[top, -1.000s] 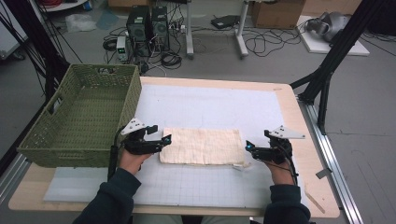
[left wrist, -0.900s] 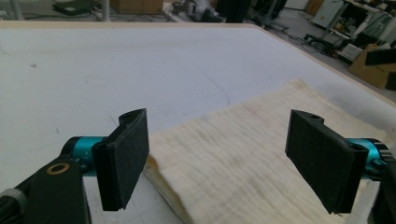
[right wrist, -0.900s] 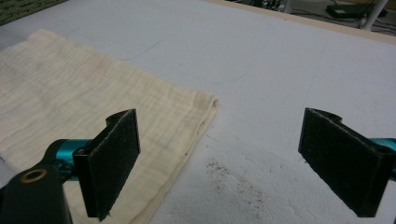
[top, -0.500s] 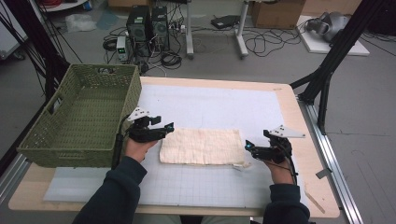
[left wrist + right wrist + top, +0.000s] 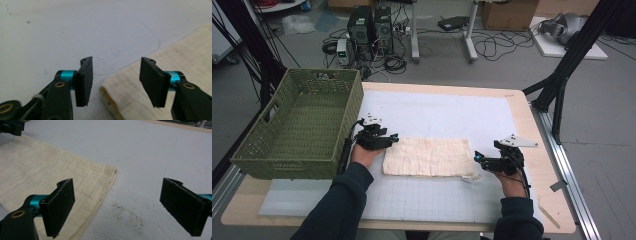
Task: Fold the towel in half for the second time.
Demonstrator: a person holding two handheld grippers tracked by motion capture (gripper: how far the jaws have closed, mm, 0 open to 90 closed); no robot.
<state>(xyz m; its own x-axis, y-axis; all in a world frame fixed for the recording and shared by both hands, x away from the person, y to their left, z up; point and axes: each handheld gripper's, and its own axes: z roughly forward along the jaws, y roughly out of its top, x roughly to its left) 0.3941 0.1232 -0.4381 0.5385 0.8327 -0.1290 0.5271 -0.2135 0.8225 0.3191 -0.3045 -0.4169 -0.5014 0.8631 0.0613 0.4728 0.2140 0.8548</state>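
Observation:
A folded cream cloth [image 5: 427, 156] lies flat on the white mat in the middle of the table. My left gripper [image 5: 393, 140] sits at the cloth's far left corner. In the left gripper view that rounded corner [image 5: 120, 100] lies between the two pads [image 5: 84, 80]. The jaws have just been closing and stand half apart, neither pad touching the fabric. My right gripper [image 5: 477, 159] rests at the cloth's right edge, open wide. In the right gripper view its left pad [image 5: 61, 207] hovers over the cloth [image 5: 45, 177] and the other over bare mat.
A green wicker basket [image 5: 297, 125] stands at the table's left, close behind my left hand. The white gridded mat [image 5: 437, 110] covers most of the wooden tabletop. Black stand legs [image 5: 557, 90] rise past the right edge.
My left gripper has shifted away from the person along the cloth's left side to its far corner, and its jaws have narrowed. The right gripper and the cloth have stayed put.

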